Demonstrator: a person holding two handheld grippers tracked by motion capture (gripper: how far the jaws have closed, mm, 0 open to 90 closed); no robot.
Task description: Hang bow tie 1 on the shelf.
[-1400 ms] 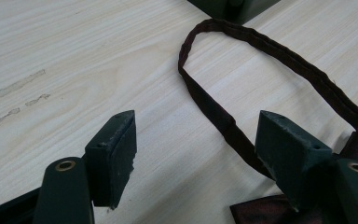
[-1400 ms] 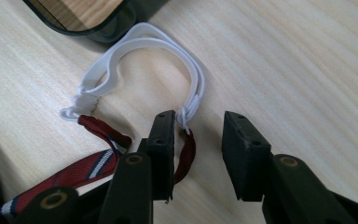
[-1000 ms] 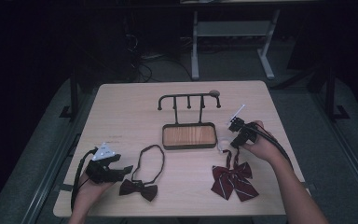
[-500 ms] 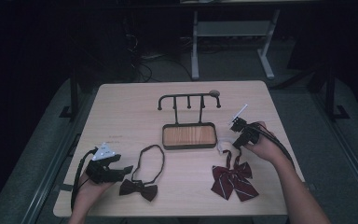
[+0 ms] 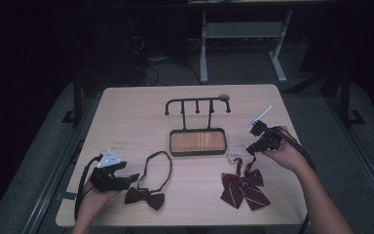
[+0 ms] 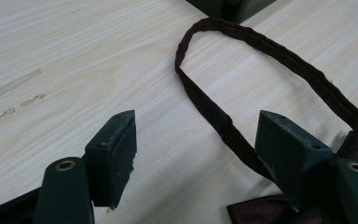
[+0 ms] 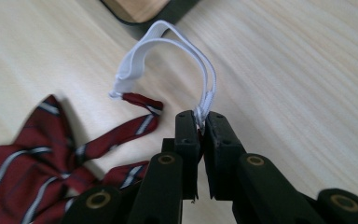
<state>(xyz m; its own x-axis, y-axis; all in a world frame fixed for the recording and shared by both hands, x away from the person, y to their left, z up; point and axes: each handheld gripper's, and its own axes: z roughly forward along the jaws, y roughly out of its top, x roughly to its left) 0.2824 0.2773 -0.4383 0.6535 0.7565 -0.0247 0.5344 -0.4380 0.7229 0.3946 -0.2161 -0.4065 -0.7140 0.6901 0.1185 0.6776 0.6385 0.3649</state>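
While the right gripper [image 7: 200, 128] is clamped on the striped bow tie's white elastic loop [image 7: 168, 56], the rack [image 5: 197, 105] is bare and the left gripper [image 6: 196, 144] gapes idle.

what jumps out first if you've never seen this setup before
The right gripper draws the eye first: its jaws are shut on the white elastic loop of the striped red bow tie, near the table's right front. Toward the left front, the left gripper sits open beside a dark bow tie, whose strap loop lies flat. Between them, further back, stands a black hook rack on a wooden-floored tray.
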